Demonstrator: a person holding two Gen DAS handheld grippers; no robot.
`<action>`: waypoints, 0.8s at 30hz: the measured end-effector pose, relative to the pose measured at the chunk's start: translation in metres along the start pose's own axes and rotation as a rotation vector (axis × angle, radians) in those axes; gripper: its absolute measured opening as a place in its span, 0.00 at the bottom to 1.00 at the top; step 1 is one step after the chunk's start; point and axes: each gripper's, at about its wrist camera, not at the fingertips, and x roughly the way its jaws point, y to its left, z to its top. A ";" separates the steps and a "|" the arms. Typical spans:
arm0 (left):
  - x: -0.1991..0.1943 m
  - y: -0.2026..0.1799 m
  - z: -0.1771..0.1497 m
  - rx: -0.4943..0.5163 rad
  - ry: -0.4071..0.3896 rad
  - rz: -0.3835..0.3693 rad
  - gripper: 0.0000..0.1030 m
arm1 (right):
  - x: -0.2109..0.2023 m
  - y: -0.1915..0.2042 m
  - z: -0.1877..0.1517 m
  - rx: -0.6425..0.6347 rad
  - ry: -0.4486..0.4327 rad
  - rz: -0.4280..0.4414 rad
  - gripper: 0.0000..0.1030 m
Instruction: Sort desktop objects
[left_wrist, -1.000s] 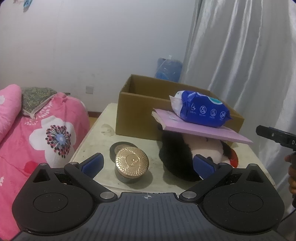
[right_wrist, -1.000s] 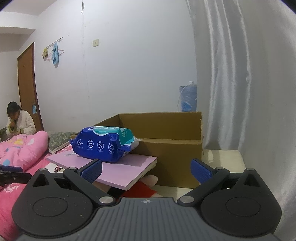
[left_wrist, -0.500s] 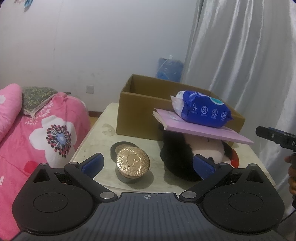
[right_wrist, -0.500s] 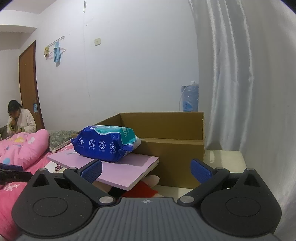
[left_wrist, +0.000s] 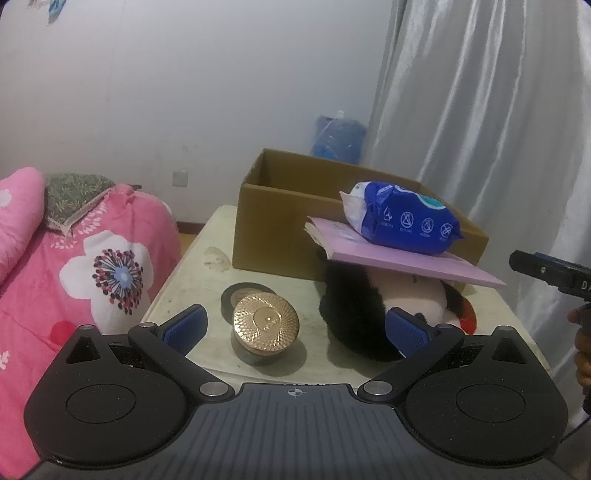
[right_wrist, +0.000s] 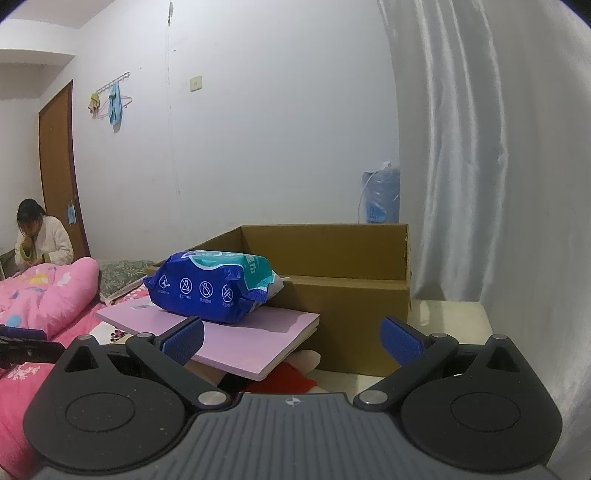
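Nearest, the left gripper is gaping wide and empty just short of the gold-lidded jar, which is sitting dead ahead on the table, in front of the cardboard box. Beyond the jar, the right gripper is hanging released too, facing that box.

**Things by the big brown box**

The brown box sits open. In front of it a plush toy (black and cream) holds up a pink book, with a blue wipes pack on top. A gold-lidded jar touches a black tape roll.
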 end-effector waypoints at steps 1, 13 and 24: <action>0.000 0.000 0.000 0.001 0.000 0.001 1.00 | 0.000 0.000 0.000 0.002 0.001 0.000 1.00; 0.002 0.000 0.001 0.001 0.002 0.000 1.00 | 0.002 -0.002 -0.001 0.006 0.004 0.000 1.00; 0.004 0.003 -0.001 0.007 0.009 0.013 1.00 | 0.005 -0.001 0.001 0.005 0.002 0.001 1.00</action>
